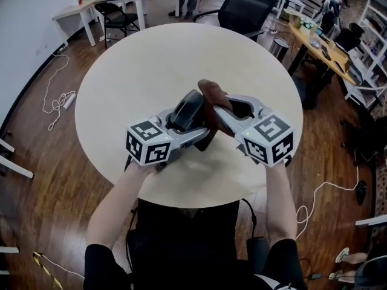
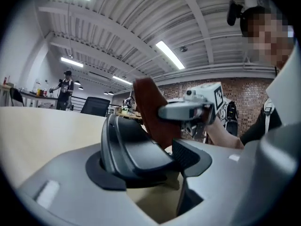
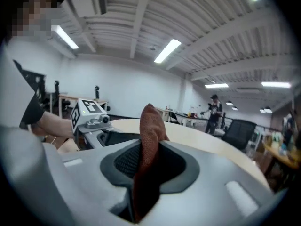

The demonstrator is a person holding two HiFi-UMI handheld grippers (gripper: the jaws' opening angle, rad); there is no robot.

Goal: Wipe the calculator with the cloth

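Calculator and cloth held up together over a round table

The left gripper (image 2: 155,160) has its jaws set wide and clamped on the dark calculator (image 2: 131,147), which stands on edge. The right gripper (image 3: 149,166) pinches the brown cloth (image 3: 148,135) just beside it. Below them lies the pale round table (image 1: 145,59), with wooden floor (image 1: 36,180), loose cables (image 1: 57,101) and a black office chair (image 1: 245,8) around it.

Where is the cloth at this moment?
The cloth is over the table in the head view, pinched in the right hand-held gripper, right of the calculator.

Table (image 1: 121,83) open all round — left gripper (image 1: 188,115) meets right gripper (image 1: 213,104) mid-table.
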